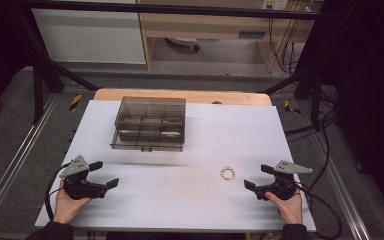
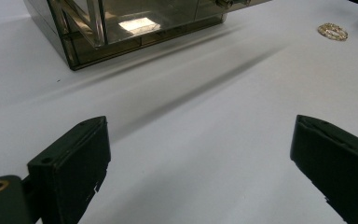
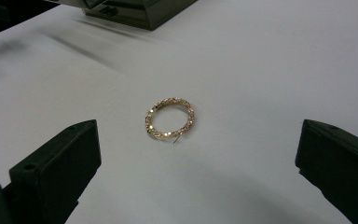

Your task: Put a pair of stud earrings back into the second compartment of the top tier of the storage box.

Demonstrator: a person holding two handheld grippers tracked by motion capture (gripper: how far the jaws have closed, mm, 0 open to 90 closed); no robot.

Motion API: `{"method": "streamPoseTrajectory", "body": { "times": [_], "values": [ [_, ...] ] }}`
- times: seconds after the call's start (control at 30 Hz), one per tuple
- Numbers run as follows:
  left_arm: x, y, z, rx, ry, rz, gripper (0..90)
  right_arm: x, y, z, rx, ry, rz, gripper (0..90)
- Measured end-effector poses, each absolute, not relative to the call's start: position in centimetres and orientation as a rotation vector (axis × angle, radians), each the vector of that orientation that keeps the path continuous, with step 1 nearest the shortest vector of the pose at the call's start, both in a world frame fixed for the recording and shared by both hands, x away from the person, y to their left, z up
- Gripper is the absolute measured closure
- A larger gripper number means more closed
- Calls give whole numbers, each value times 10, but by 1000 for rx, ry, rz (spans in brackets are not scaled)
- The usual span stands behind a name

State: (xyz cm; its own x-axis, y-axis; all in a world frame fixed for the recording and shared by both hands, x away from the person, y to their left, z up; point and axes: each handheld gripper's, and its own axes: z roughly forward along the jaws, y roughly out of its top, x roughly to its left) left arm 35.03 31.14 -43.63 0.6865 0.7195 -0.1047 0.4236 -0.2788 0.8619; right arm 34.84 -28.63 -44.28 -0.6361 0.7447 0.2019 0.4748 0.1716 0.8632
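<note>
Both grippers sit with jaws wide, gripping nothing: left gripper [image 1: 104, 174] at 7 o'clock, right gripper [image 1: 258, 177] at 5. Gold beaded ring [image 3: 169, 119] lies flat on the white tabletop [image 1: 180, 200] just ahead of the right jaws; smoky compartment box [image 1: 150, 123] at 11.

Both grippers are black, the left gripper [image 1: 104, 174] and right gripper [image 1: 258, 176] each topped by a grey three-cornered plate and trailing a black cable. Their blocky jaws are matte black. The person wears dark sleeves [image 1: 50, 231].
</note>
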Motion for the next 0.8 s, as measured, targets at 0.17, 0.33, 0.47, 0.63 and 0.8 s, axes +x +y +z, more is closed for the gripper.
{"method": "streamPoseTrajectory", "body": {
  "times": [0.17,0.33,0.47,0.63,0.8],
  "values": [
    [350,311,-437,1916,884,378,49,348,-286,-442,1180,2180,1455,6],
    [350,311,-438,1919,881,372,50,349,-286,-441,1178,2179,1441,6],
    [351,311,-439,1917,885,369,50,350,-284,-440,1185,2181,1430,6],
    [351,311,-440,1923,888,369,50,353,-280,-439,1177,2193,1413,6],
    [352,311,-441,1926,887,366,50,356,-275,-438,1176,2194,1398,6]
  ]
}}
